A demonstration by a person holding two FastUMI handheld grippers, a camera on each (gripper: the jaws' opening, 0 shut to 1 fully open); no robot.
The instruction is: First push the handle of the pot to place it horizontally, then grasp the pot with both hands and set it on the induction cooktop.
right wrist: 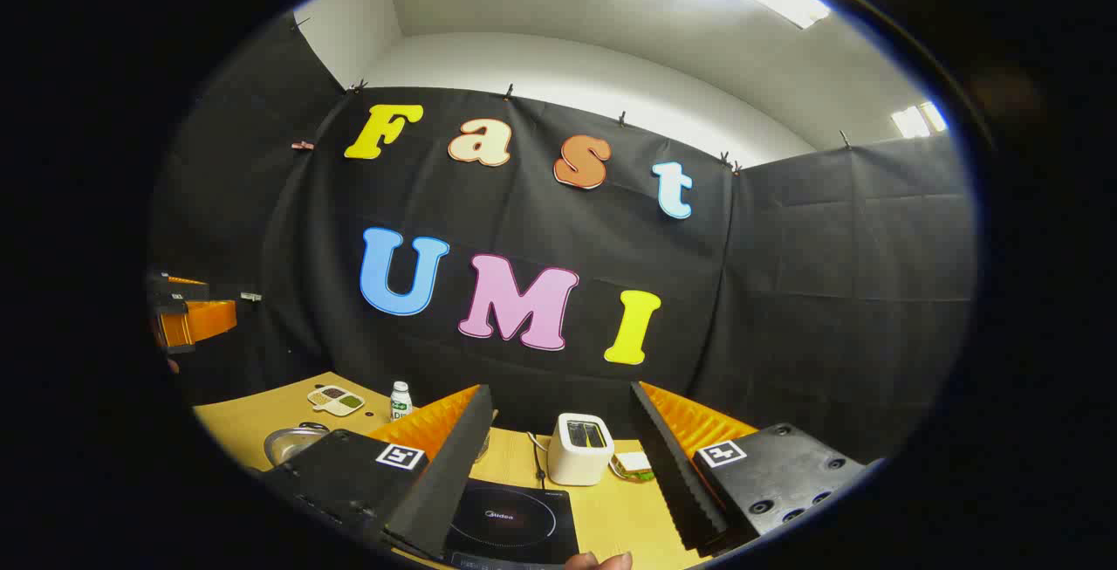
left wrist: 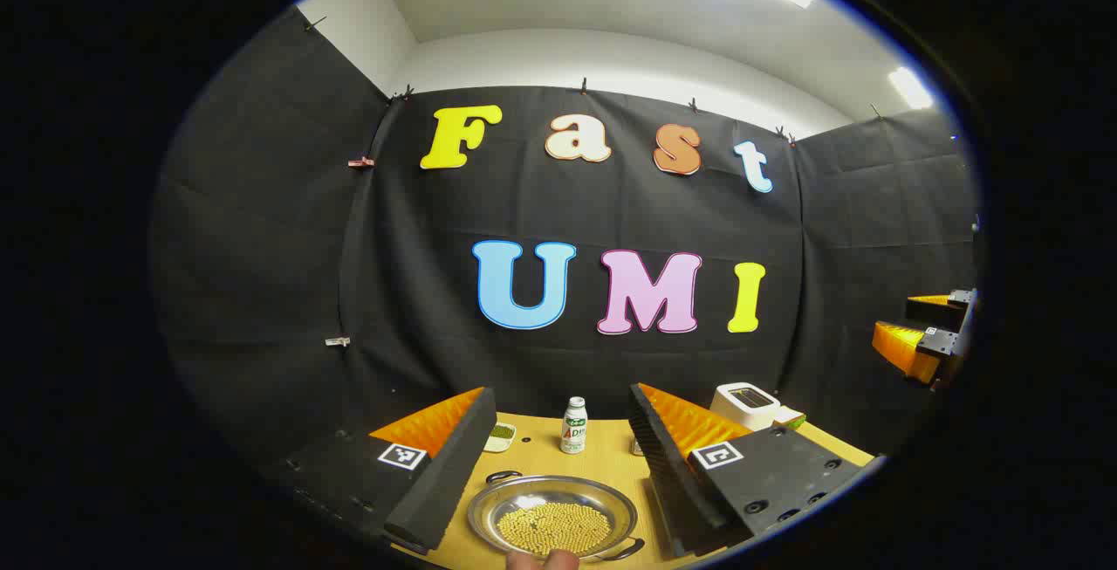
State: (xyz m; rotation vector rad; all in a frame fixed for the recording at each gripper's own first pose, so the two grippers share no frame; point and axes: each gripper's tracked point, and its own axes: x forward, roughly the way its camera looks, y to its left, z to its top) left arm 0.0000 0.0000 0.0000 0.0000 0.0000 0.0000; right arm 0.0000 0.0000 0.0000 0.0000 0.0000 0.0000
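Left gripper [left wrist: 558,465] hangs above the table [left wrist: 602,465] with its fingers spread wide and nothing between them; the pot [left wrist: 553,518] sits just below and beyond them, a shallow steel pan holding small yellow beads. It is lined up over the pot, probably to start on the handle. Pot handles show as dark loops at the far left rim and near right rim, so it looks not yet turned horizontal, though the near edge is cut off. Right gripper [right wrist: 558,465] is likewise released and empty, held over the cooktop [right wrist: 515,522], likely waiting for the two-handed lift. From there the pot [right wrist: 292,443] lies well left of the cooktop, mostly hidden behind the left finger. Farther back: a bottle [left wrist: 573,424], a toaster [right wrist: 580,448], a divided dish [right wrist: 336,399]. A fingertip [left wrist: 541,560] pokes in at the bottom edge; its hand is cut off. Cooktop's near edge is cropped too.
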